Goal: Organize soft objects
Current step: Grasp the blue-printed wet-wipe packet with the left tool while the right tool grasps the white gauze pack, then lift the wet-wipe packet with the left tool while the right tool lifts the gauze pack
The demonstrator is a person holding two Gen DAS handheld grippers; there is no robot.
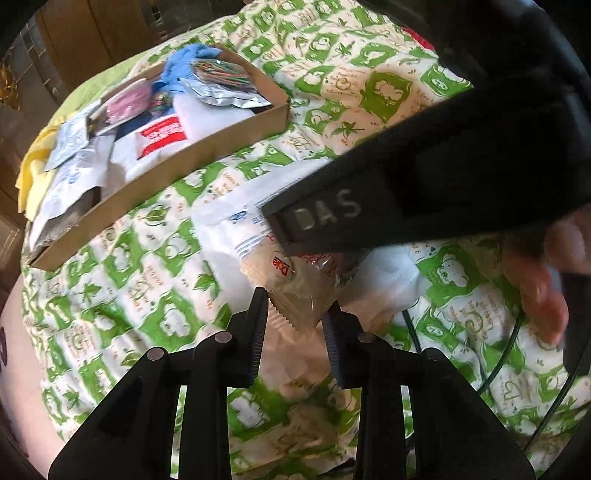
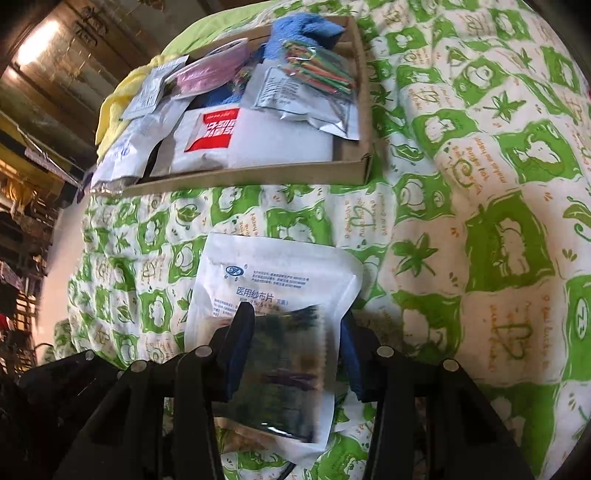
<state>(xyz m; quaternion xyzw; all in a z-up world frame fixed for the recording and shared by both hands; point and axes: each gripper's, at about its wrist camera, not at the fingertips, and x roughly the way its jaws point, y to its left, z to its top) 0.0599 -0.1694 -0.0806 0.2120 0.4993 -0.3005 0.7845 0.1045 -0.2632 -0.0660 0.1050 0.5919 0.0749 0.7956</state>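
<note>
Gripping two packets at once leaves you exposed on both sides. Your left hand-held gripper (image 1: 295,306) is clamped on just the serrated corner of a small clear snack pouch with a red logo (image 1: 295,284), and a corner hold like that could tear or slide free if you swing it. Your right hand-held gripper (image 2: 295,332) pinches a dark, clear-fronted sachet (image 2: 284,365) lying on top of a white medical gauze pouch with blue print (image 2: 273,280) — I can't tell whether the pads hold both layers, so the gauze pouch may drop away or get dragged along.

The shallow brown cardboard tray (image 2: 354,110) is already heaped: a white bag with a red label (image 2: 221,136), a silver foil packet (image 2: 303,99), a blue fluffy cloth (image 2: 295,29). Anything dropped on the heap could slide off (the near wall is low).

A dark cable (image 1: 502,354) trails by your right hand (image 1: 535,280) and could snag.

Everything rests on a bed under a green-and-white printed quilt (image 2: 480,184) — soft, uneven footing. Brown wooden panelling (image 2: 55,74) stands beyond it.
</note>
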